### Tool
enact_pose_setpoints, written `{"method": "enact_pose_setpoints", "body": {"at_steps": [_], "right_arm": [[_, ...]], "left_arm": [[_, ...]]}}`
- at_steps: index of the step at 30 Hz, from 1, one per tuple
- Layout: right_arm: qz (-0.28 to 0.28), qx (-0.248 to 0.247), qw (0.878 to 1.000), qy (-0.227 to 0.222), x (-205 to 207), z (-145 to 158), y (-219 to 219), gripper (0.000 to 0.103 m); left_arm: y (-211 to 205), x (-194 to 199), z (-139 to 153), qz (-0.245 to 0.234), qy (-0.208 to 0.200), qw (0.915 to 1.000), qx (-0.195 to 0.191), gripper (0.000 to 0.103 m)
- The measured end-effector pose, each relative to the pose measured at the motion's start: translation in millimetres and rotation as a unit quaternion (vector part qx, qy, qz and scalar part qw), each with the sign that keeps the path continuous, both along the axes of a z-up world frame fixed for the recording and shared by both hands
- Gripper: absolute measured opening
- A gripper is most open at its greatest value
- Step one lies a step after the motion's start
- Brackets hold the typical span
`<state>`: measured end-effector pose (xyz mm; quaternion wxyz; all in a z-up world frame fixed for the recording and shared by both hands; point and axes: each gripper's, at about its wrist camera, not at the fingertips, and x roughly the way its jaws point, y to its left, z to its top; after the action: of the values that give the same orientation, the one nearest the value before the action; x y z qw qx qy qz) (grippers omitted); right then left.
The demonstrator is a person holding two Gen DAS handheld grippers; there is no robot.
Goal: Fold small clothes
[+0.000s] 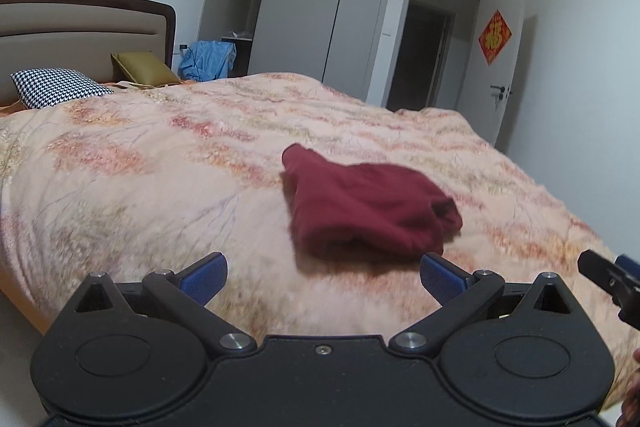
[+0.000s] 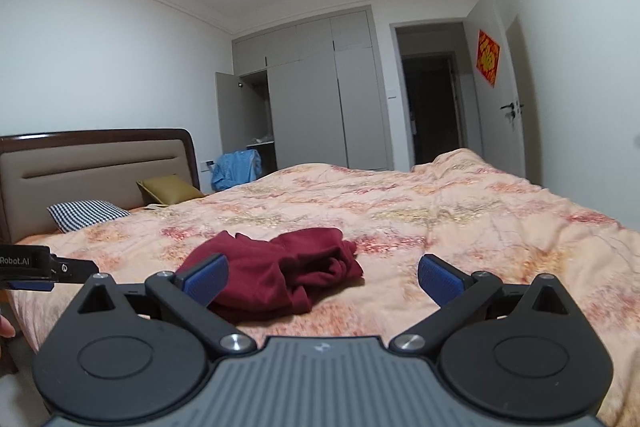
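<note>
While both grippers gape, right view alone shows garment (image 2: pixel 276 279) folds — bunched.

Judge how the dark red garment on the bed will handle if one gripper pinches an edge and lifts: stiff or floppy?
Probably floppy: the dark red garment lies in soft, rumpled layers, so it would likely drape and unfold from one pinch. It looks light, barely denting the floral quilt. If pushed, it may bunch rather than slide on that soft quilt. Both the left gripper and right gripper are open, off it.

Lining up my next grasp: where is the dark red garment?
The dark red garment lies bunched on the floral bedspread, just ahead of both open grippers, right of centre in the left wrist view.
</note>
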<state>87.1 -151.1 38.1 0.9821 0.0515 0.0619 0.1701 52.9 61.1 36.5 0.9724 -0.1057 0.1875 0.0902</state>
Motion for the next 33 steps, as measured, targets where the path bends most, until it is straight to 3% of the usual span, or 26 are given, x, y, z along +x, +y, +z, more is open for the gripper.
{"method": "enact_pose_setpoints", "body": {"at_steps": [11, 33], "right_arm": [[-0.006, -0.018, 1.0, 0.014, -13.7, -12.0, 4.7, 0.103], [-0.01, -0.023, 0.999, 0.026, -8.7, -15.4, 6.3, 0.103]], "left_arm": [[6.5, -9.1, -18.0, 0.01, 0.021, 0.9996, -0.018, 0.102], [4.6, -5.8, -19.9, 0.005, 0.029, 0.9993, -0.02, 0.102]]}}
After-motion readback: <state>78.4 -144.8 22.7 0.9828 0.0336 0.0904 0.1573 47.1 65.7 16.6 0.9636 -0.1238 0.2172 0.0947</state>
